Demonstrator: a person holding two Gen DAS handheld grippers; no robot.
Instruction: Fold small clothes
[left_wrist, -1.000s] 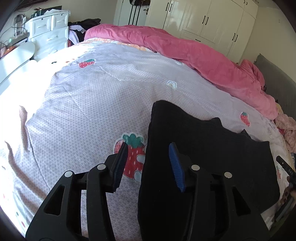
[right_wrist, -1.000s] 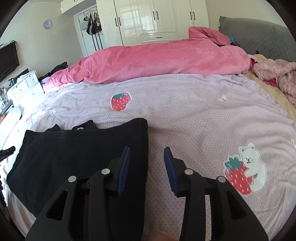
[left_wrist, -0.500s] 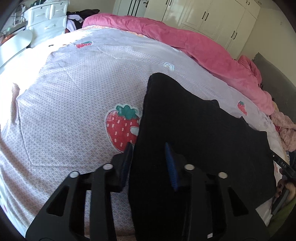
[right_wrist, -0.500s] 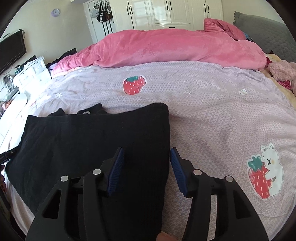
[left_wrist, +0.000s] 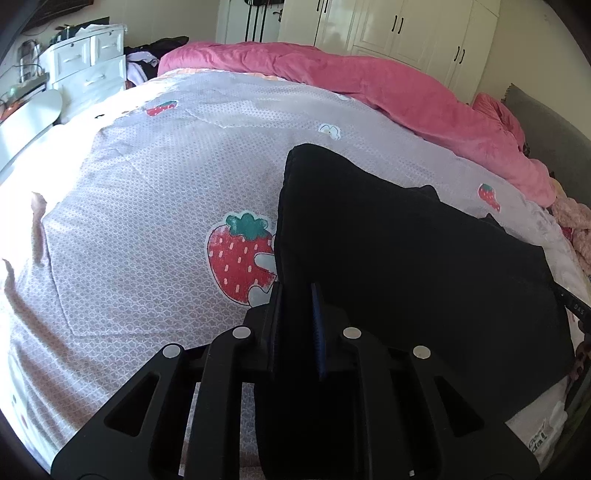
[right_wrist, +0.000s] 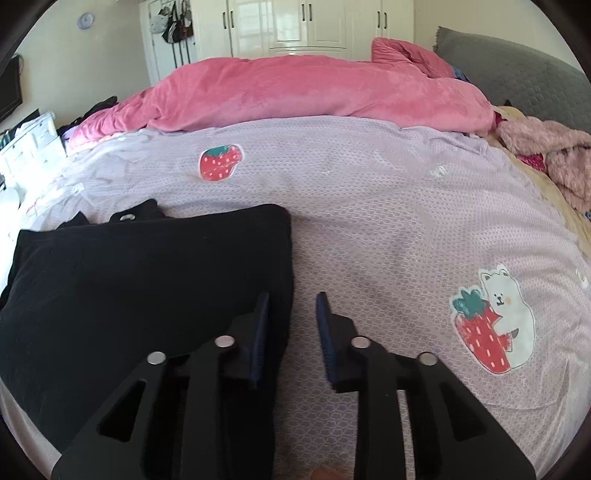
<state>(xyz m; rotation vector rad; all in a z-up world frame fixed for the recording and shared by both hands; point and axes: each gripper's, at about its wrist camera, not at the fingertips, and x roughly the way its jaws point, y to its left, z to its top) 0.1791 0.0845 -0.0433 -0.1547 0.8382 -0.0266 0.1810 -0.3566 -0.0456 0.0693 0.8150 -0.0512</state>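
Note:
A black garment (left_wrist: 406, 258) lies flat on the lilac strawberry-print bedcover (left_wrist: 147, 184). My left gripper (left_wrist: 295, 291) sits at the garment's near left edge. Its jaws are closing, and the blue pads pinch a fold of the black cloth between them. In the right wrist view the same garment (right_wrist: 147, 277) fills the lower left. My right gripper (right_wrist: 291, 299) straddles its right edge, jaws closing. The left finger is over the cloth, the right finger over the bare bedcover (right_wrist: 369, 221), and a gap still shows between the pads.
A rolled pink duvet (right_wrist: 314, 92) lies across the far side of the bed. Pink fluffy clothes (right_wrist: 554, 155) are heaped beside the grey headboard (right_wrist: 517, 66). White drawers (left_wrist: 88, 70) stand beyond the bed's left side, and wardrobes (left_wrist: 406, 33) line the back wall.
The left gripper has moved down onto the garment's left edge, and its jaws have gone from wide apart to pinching the cloth. The right gripper's jaws have narrowed a little over the right edge.

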